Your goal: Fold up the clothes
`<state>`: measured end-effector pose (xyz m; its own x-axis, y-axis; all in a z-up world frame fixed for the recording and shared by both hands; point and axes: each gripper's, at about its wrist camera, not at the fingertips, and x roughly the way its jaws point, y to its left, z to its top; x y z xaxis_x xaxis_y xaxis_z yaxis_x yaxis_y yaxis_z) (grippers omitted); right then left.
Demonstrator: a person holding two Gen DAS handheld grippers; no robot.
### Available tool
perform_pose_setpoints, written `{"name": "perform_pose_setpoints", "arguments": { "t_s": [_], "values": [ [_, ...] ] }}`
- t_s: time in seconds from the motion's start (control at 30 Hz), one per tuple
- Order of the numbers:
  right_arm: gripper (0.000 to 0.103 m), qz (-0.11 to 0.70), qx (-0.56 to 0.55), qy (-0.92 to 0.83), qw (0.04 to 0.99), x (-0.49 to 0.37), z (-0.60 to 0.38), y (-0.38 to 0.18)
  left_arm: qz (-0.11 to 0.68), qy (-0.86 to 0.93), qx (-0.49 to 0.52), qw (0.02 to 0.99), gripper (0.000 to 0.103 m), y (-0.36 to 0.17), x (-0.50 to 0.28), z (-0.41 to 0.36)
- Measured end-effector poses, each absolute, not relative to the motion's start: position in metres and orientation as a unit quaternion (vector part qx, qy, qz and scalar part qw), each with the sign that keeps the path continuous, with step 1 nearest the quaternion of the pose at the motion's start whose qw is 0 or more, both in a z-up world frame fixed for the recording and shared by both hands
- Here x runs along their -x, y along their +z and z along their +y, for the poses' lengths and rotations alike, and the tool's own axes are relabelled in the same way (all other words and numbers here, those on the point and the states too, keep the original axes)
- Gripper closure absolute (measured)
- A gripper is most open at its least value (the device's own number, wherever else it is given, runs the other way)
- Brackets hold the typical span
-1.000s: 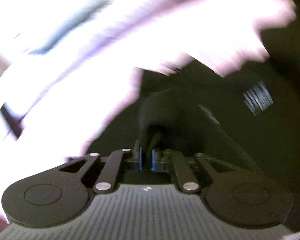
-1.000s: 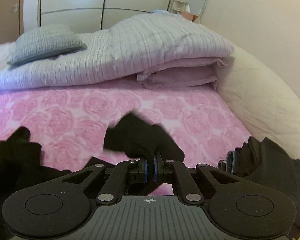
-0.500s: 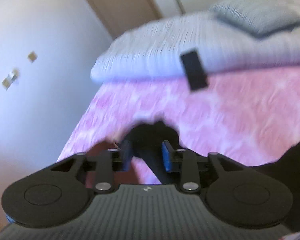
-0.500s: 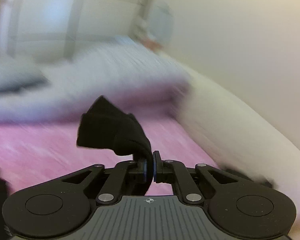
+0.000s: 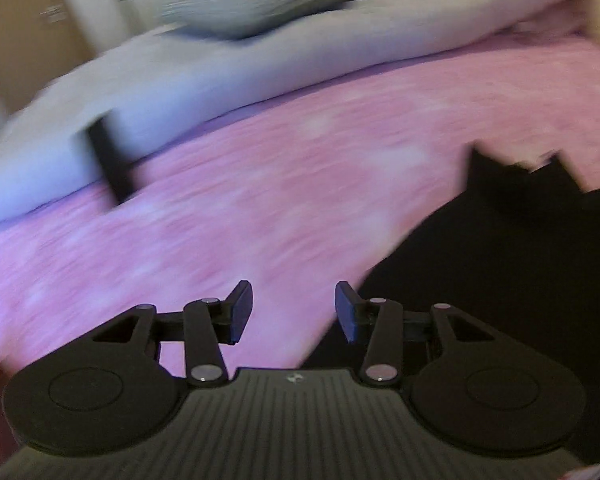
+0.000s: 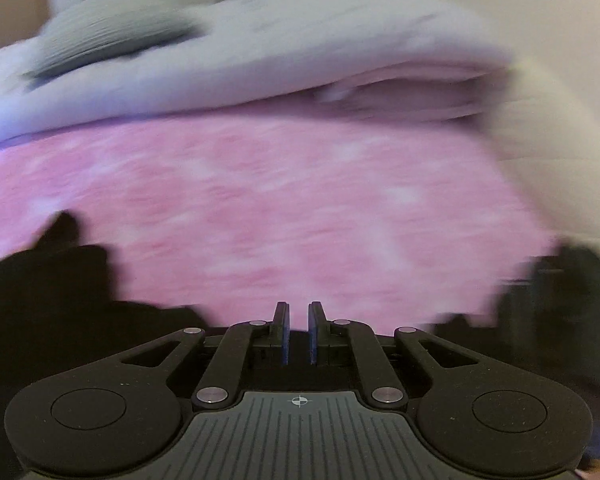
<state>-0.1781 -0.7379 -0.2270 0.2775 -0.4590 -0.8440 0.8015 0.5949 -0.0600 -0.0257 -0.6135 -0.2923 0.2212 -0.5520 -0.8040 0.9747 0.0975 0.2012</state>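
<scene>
On the pink bed cover, at the lower right of the left wrist view, a black garment is lying, and it is being seen again at the lower left of the right wrist view. The left tool is being held clearly open with nothing between its pads; its jaws have just been opening, and only the pink cover is showing through the gap. The right tool is being held almost closed, with a narrow slit left between its pads, and no cloth is being gripped there as far as can be seen.

Judging from this, a release step is being finished and the garment is being left on the bed for the next fold. For the next move, an edge or a corner of the black cloth is probably needing to be found and pinched, with the right tool being opened first.

Counted: two tools, one grey pillow, one pale folded quilt, and a second dark heap at the right edge of the right wrist view, too blurred to be named.
</scene>
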Motion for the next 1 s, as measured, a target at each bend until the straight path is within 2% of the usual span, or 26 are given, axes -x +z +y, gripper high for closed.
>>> {"name": "perform_pose_setpoints", "arguments": {
  "t_s": [0.23,0.33,0.47,0.6,0.7,0.77,0.83,1.0],
  "values": [
    [0.095,0.479,-0.171,-0.275,0.816,0.101,-0.754,-0.295,0.303,-0.649,-0.352,0.602,0.057,-0.322,0.075,-0.737],
    [0.095,0.485,-0.186,-0.237,0.821,0.084,-0.769,-0.323,0.342,-0.656,-0.342,0.579,0.057,-0.337,0.080,-0.777],
    [0.096,0.503,-0.206,-0.189,0.818,0.069,-0.779,-0.343,0.392,-0.659,-0.348,0.539,0.057,-0.361,0.087,-0.809],
    [0.095,0.522,-0.179,-0.182,0.814,0.067,-0.776,-0.359,0.419,-0.669,-0.360,0.497,0.057,-0.376,0.097,-0.821],
    [0.095,0.508,-0.180,-0.167,0.826,0.075,-0.772,-0.358,0.434,-0.670,-0.380,0.467,0.058,-0.387,0.101,-0.825],
    [0.095,0.500,-0.209,-0.154,0.826,0.078,-0.774,-0.355,0.433,-0.673,-0.385,0.460,0.063,-0.388,0.102,-0.824],
    [0.095,0.492,-0.221,-0.156,0.828,0.080,-0.774,-0.349,0.419,-0.676,-0.397,0.459,0.092,-0.385,0.103,-0.820],
    [0.096,0.498,-0.210,-0.159,0.826,0.072,-0.776,-0.341,0.356,-0.687,-0.407,0.485,0.095,-0.352,0.100,-0.778]
  ]
}}
